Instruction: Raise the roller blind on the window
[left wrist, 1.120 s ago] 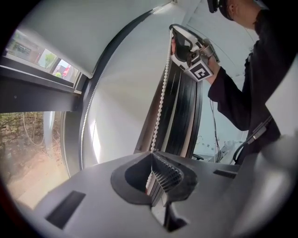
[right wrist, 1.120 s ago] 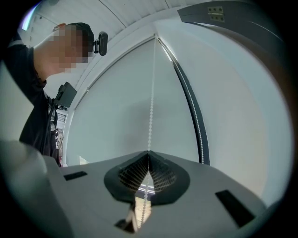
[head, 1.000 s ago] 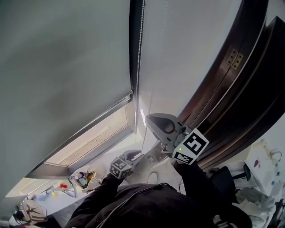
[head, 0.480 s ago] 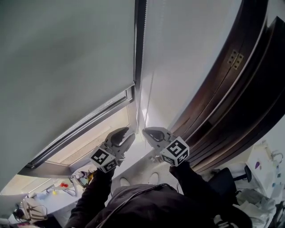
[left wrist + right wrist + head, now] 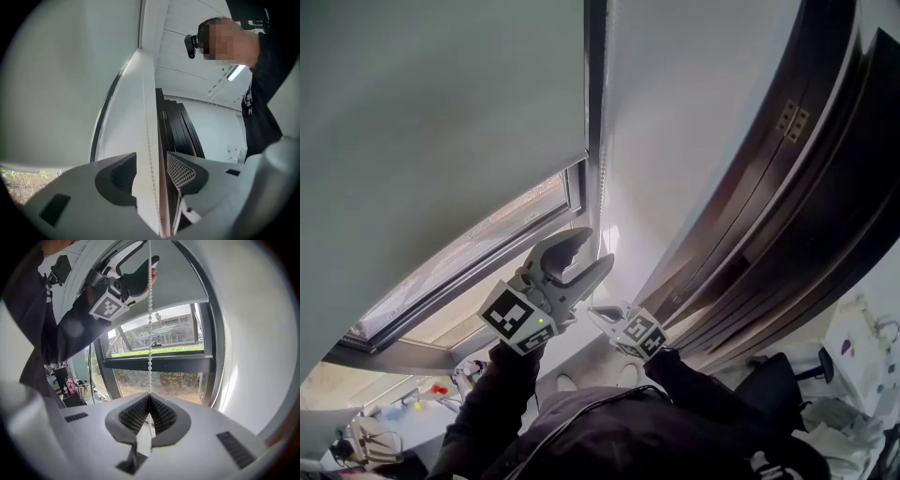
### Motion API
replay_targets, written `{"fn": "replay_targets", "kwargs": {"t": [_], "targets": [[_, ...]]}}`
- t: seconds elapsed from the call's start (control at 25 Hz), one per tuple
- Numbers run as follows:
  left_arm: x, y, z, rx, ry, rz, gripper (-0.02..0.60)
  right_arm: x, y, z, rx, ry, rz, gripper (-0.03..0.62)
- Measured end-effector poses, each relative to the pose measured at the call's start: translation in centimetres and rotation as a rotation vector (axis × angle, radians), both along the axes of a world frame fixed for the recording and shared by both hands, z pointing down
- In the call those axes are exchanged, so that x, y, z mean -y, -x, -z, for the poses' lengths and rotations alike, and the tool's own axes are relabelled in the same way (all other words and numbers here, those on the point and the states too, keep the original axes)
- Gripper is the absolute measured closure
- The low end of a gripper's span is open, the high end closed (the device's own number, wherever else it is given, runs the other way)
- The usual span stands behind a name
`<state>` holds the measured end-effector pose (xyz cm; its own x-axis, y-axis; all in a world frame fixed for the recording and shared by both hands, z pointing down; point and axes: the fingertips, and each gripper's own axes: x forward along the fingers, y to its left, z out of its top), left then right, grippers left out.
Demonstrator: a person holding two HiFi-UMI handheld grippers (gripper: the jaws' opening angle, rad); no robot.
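Right gripper (image 5: pixel 149 397): clamped on white beaded cord (image 5: pixel 150 333). Left gripper (image 5: pixel 152 157): jaws just opened, cord loose between. If it sways, I could miss my regrip.

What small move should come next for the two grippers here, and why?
Probably close the left gripper on the bead chain. Its jaws have just been opening and stand apart, with the chain between them, above the right gripper, which is shut on the chain lower down. The roller blind is only partly raised, so another pull seems needed.
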<state>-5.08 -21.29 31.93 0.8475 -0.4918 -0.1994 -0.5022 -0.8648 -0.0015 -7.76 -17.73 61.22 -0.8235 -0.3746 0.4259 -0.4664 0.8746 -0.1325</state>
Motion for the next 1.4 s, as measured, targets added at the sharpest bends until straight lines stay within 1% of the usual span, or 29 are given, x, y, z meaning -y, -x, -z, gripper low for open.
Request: {"fn": "replay_targets", "kwargs": {"t": [0.16,0.36,0.4,0.44,0.48,0.52,0.6,0.72,0.84,0.88,0.96,1.0,1.12,1.2,1.28,1.4], "targets": [[0.1,0.1,1.0,0.014,-0.006,0.014,0.383,0.2,-0.7,-0.1,-0.001,0.003,-0.007,0.588],[0.4,-0.2,0.8,0.038,0.018,0.011,0.406,0.1,-1.1,0.0,-0.002,0.003,-0.004,0.588],[0.5,-0.3,0.7,0.042,0.021,0.012,0.419,-0.1,-0.9,0.1,0.001,0.003,-0.003,0.588],[0.5,-0.4,0.6,0.044,0.024,0.008,0.451,-0.1,-0.8,0.1,0.003,0.004,-0.002,0.588],[0.4,-0.4,0.5,0.04,0.025,0.0,0.521,-0.2,-0.7,0.1,0.004,0.005,-0.002,0.588],[0.3,-0.5,0.6,0.029,0.027,-0.012,0.568,-0.2,-0.7,0.0,0.005,0.007,-0.004,0.588],[0.1,-0.6,0.6,0.002,0.038,-0.037,0.571,0.1,-0.9,0.0,0.018,0.025,-0.01,0.588],[0.0,-0.7,0.4,-0.008,0.04,-0.05,0.574,0.3,-1.5,-0.1,0.042,0.062,-0.005,0.588],[0.2,-0.9,-0.6,0.004,0.039,-0.044,0.574,-0.8,-1.4,-0.3,0.029,0.079,0.08,0.585],[0.4,-0.8,-1.5,0.018,0.046,-0.03,0.574,-1.3,-1.1,-0.2,0.038,0.102,0.115,0.554],[1.0,-0.9,-3.9,0.041,0.076,-0.005,0.574,-1.9,-0.9,0.7,0.09,0.152,0.162,0.327],[1.2,-1.0,-5.3,0.051,0.103,-0.004,0.574,-1.8,-1.1,1.8,0.128,0.15,0.167,0.293],[1.6,-1.6,-10.8,0.102,0.184,-0.013,0.574,-0.5,-2.6,6.6,0.258,0.073,0.143,0.287],[1.6,-1.9,-15.0,0.143,0.26,-0.014,0.574,0.6,-4.0,10.3,0.325,0.002,0.119,0.281],[1.1,-2.1,-19.3,0.178,0.332,-0.023,0.574,1.5,-5.3,13.9,0.372,-0.075,0.085,0.279],[-0.6,-2.6,-26.1,0.243,0.398,-0.066,0.575,2.4,-6.2,18.4,0.417,-0.169,0.036,0.281]]}}
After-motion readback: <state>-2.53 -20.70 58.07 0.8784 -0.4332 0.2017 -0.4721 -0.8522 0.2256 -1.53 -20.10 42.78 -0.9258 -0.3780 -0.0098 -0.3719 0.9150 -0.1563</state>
